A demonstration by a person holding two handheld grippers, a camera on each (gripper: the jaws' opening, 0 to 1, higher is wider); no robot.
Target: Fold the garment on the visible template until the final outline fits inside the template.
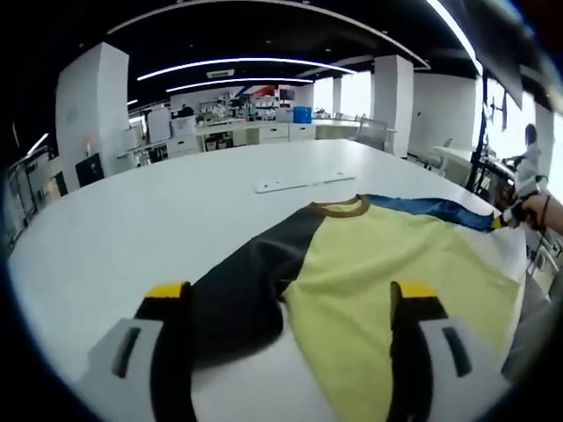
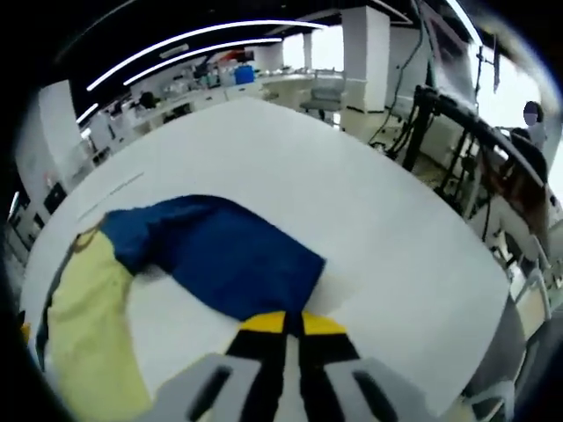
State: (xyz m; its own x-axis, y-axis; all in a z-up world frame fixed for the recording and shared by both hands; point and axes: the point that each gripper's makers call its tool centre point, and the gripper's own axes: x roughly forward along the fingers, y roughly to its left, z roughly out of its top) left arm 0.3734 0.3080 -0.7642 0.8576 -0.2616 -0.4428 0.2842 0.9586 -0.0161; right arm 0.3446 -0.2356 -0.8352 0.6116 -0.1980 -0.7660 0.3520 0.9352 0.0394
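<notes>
My left tongs (image 1: pixel 290 308) stand wide apart, holding nothing, hovering low over the near hem of the garment (image 1: pixel 369 264), which lies spread on the white worktop (image 1: pixel 158 211). The shirt has a yellow front, a black sleeve (image 1: pixel 237 290) on one side, a blue sleeve (image 1: pixel 431 207) on the other and a brown collar (image 1: pixel 339 207) pointing away from me. Beyond the collar lies a flat white strip (image 1: pixel 303 183). My right tongs (image 2: pixel 293 325) are pressed together at the edge of the blue sleeve (image 2: pixel 229 251); I cannot tell whether cloth is pinched between the tips. In the left gripper view they show at the sleeve's far end (image 1: pixel 508 217).
</notes>
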